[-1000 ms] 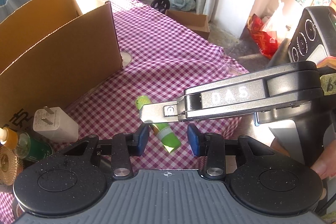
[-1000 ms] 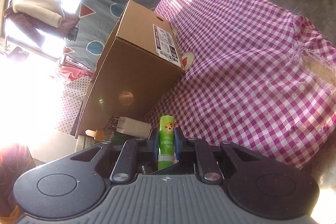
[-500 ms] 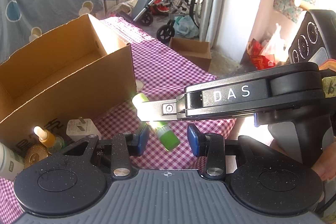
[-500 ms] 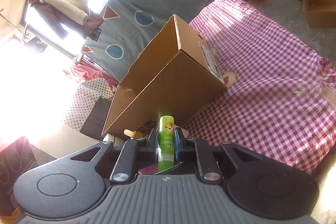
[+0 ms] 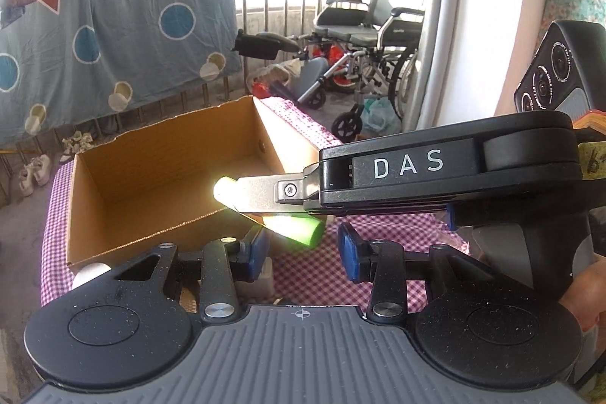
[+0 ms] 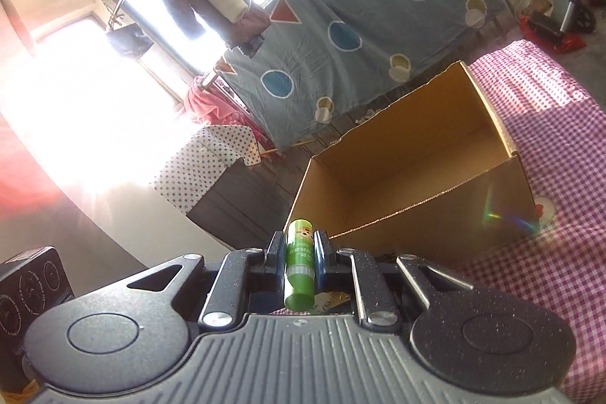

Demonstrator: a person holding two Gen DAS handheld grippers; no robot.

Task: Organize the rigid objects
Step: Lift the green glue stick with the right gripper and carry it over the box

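Glue stick (image 6: pixel 299 262), clamped in right gripper (image 6: pixel 299 252), now higher than 1 s ago, box (image 6: pixel 416 177) interior showing. Left gripper (image 5: pixel 301 248) open w/ nothing held. "DAS" on right gripper's side.

Box (image 5: pixel 125 214): matt brown corrugated cardboard, torn rough rim. Tablecloth (image 6: pixel 560 124): woven checked cloth. Glue stick (image 6: pixel 299 264): glossy green plastic. Gripper finger (image 5: pixel 261 194): brushed metal.
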